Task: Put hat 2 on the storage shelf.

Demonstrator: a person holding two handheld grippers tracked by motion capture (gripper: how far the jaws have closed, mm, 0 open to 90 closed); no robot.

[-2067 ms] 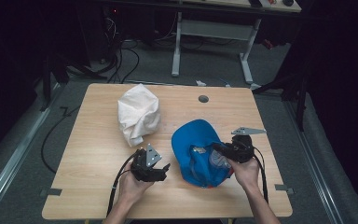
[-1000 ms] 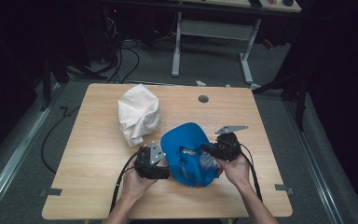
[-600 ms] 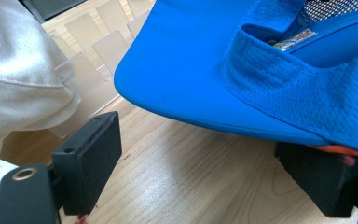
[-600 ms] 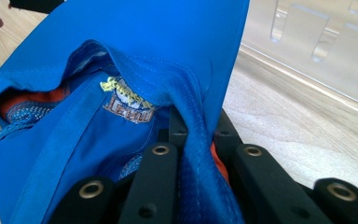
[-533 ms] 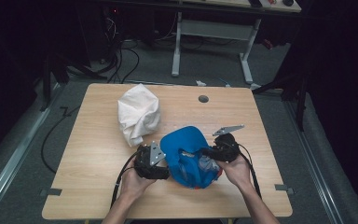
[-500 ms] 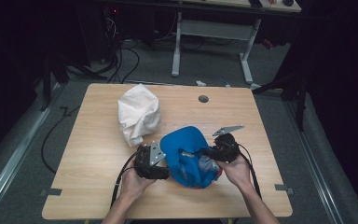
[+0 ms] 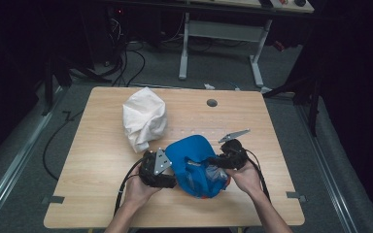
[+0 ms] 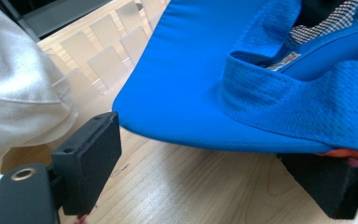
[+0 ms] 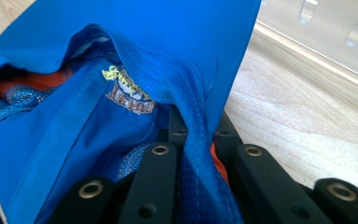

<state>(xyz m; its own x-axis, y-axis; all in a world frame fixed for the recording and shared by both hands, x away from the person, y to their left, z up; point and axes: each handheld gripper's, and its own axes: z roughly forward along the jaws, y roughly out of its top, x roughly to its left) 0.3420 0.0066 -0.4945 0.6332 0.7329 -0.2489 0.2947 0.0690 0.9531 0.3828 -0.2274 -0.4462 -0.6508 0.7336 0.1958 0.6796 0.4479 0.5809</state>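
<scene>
A dark room surrounds a light wooden bench (image 7: 102,160), with cables on the floor beyond its far and left edges. On the bench, toward the far left, sits a crumpled white cloth bag (image 7: 144,118). Near the middle of the near edge lies a blue cap (image 7: 194,162), mesh-lined with orange trim inside, its brim pointing toward the far edge and its crown toward the person.

The cap lies between the two tools, touching both. The right tool (image 7: 225,160) comes in from the cap's right side and is pressed together on a fold of the cap's inner band; in the right gripper view the blue fabric runs straight down between its black jaws (image 9: 193,154). The left tool (image 7: 167,170) sits at the cap's left edge, jaws spread wide and level with the bench, one either side of the brim's edge, pinching nothing; in the left gripper view the brim (image 8: 191,88) hangs just above the gap. The left hand (image 7: 138,189) is nearer the brim, so closing there looks like the move to come. Both forearms enter from the near edge, wrists low.
</scene>
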